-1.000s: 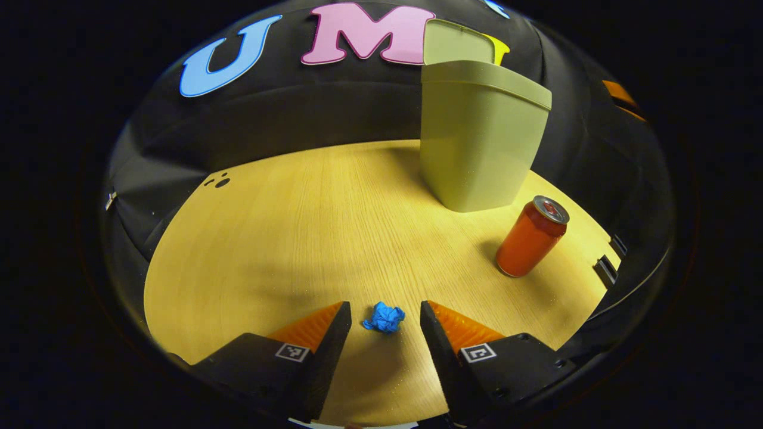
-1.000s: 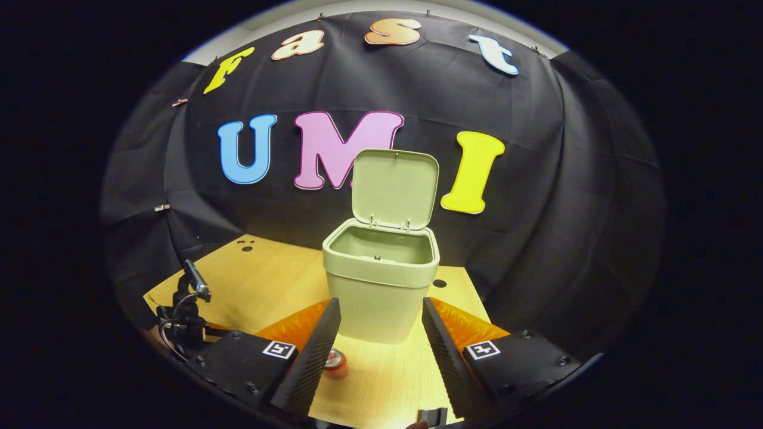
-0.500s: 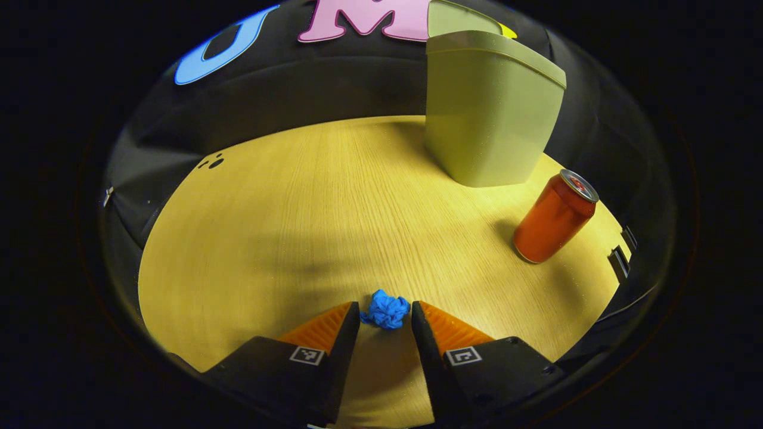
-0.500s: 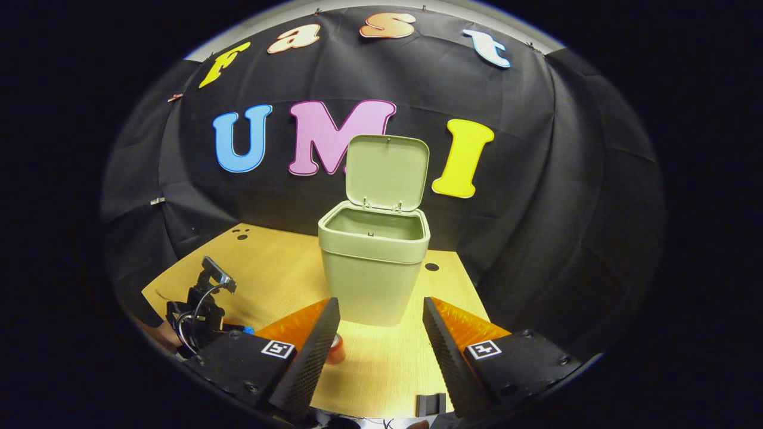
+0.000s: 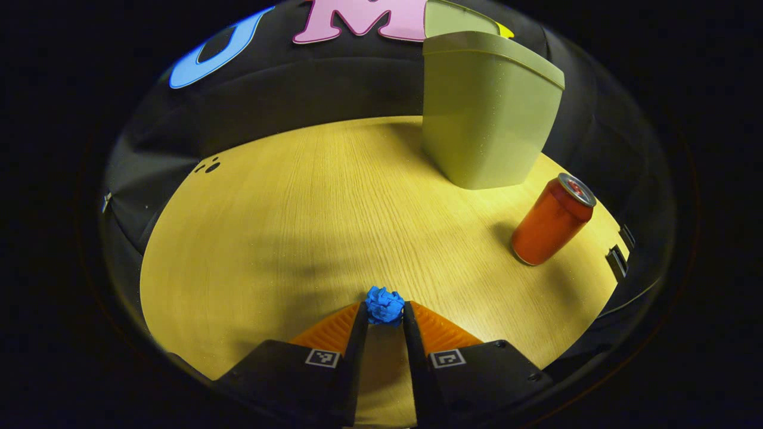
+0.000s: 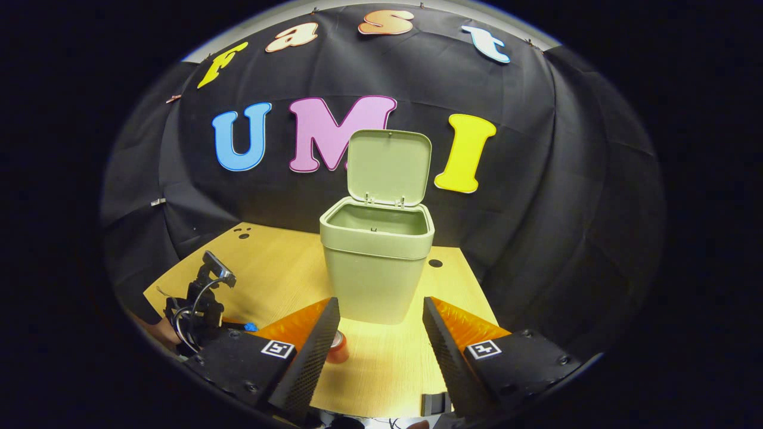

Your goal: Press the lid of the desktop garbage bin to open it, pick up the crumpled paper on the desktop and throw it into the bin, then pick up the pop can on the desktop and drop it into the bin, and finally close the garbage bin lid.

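In the left gripper view, a small blue crumpled paper [image 5: 384, 305] sits pinched between my left gripper [image 5: 382, 313] fingertips, low over the wooden table [image 5: 310, 202]. The green bin [image 5: 486, 113] stands at the far right, and a red pop can [image 5: 551, 220] stands upright in front of it. In the right gripper view, the bin [image 6: 377, 268] stands ahead with its lid [image 6: 388, 167] raised upright. My right gripper [image 6: 377, 325] hangs open above the table, nothing between its fingers. The can [image 6: 338, 348] peeks beside its left finger. The left gripper [image 6: 199, 298] is at lower left, with a bit of blue paper [image 6: 250, 326].
Black cloth walls close the table's far and right sides. Small dark holes [image 5: 207, 167] mark the table's far left corner, and another hole [image 6: 435, 263] lies right of the bin. Dark brackets [image 5: 617, 259] sit at the table's right edge.
My left gripper's fingers have closed in from wide apart onto the blue paper. The right gripper has drawn back slightly from the bin and stays open.
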The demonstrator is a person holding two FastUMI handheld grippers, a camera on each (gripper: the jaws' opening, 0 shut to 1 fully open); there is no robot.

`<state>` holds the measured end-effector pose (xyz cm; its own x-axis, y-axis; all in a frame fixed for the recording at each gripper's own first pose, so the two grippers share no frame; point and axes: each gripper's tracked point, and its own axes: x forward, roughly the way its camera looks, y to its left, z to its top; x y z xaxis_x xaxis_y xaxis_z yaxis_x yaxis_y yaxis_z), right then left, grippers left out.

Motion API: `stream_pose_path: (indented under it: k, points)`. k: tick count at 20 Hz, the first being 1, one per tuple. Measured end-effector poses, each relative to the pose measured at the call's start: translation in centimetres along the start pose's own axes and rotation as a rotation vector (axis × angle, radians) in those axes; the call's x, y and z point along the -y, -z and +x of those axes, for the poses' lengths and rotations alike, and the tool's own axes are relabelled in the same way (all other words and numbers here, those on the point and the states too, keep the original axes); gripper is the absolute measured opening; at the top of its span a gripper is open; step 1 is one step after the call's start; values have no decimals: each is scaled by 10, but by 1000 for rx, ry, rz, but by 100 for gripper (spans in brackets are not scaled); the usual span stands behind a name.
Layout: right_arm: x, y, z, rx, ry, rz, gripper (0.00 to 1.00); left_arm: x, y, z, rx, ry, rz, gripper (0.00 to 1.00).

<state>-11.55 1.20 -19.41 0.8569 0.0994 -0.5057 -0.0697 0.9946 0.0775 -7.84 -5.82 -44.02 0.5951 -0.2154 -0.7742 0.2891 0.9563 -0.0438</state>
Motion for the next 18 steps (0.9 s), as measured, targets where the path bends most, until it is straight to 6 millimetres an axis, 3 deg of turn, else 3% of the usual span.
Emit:
stream_pose_path:
  k: [1, 5, 7, 9, 10, 11, 18]
  points:
    - [-2, 0, 2, 0, -7, -2, 89, 0, -8, -6, 21, 2, -2, 43]
    - [-8, 3, 6, -1, -28, -2, 89, -1, -45, -28, 107, 21, -22, 39]
    - [-10, 6, 7, -4, -32, -1, 89, -2, -66, -40, 159, 24, -31, 43]
    - [-11, 11, 8, -7, -35, 7, 89, -6, -99, -60, 233, 20, -45, 39]
    - [-12, 12, 8, -9, -37, 12, 89, -6, -112, -66, 263, 22, -51, 43]
    - [-12, 12, 9, -7, -36, 17, 89, -4, -124, -75, 291, 31, -58, 39]
    - [-5, 16, 8, -3, -14, 43, 89, 7, -226, -122, 478, 76, -41, 39]
